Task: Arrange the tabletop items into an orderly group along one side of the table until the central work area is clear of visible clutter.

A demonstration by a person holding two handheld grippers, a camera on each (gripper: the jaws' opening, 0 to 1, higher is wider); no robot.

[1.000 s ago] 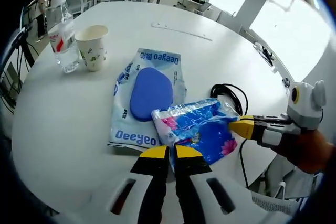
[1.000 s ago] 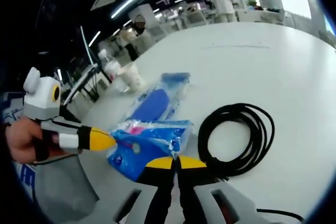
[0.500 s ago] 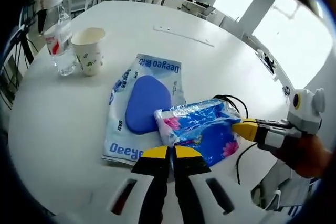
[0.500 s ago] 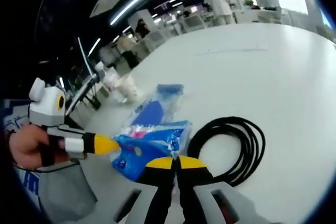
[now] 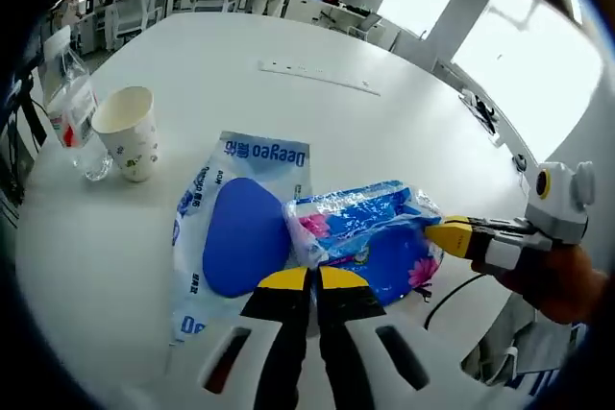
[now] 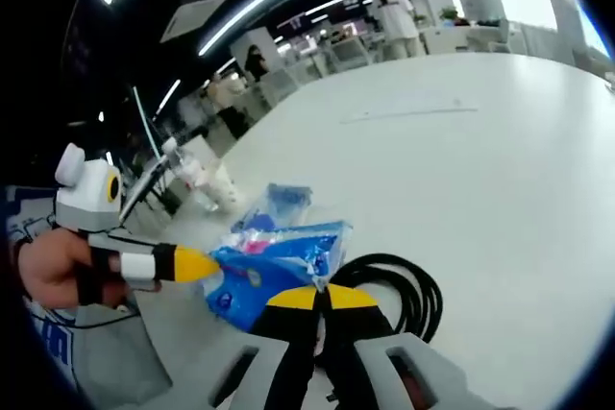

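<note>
Far left, clear plastic water bottle [image 5: 72,108] and white paper cup [image 5: 128,132] – natural spot to group items. Flat white-blue pouch with blue oval [image 5: 235,232] beneath. Left gripper [image 5: 307,278] and right gripper [image 6: 314,298] each clamped on crinkly blue floral plastic pack [image 5: 370,237], carried above table – keep level, set beside cup. Black coiled cable [image 6: 394,285] partly hidden behind pack.

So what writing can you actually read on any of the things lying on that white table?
"Deeyeo", upside down from this side, on the white-and-blue plastic pouch with the blue oval pad.
"De", a cut-off start of the same brand, at that pouch's near edge.
Red label on the clear water bottle: too blurred.
Pattern on the paper cup: too small.
Print on the blue flowered tissue pack: unreadable.
</note>
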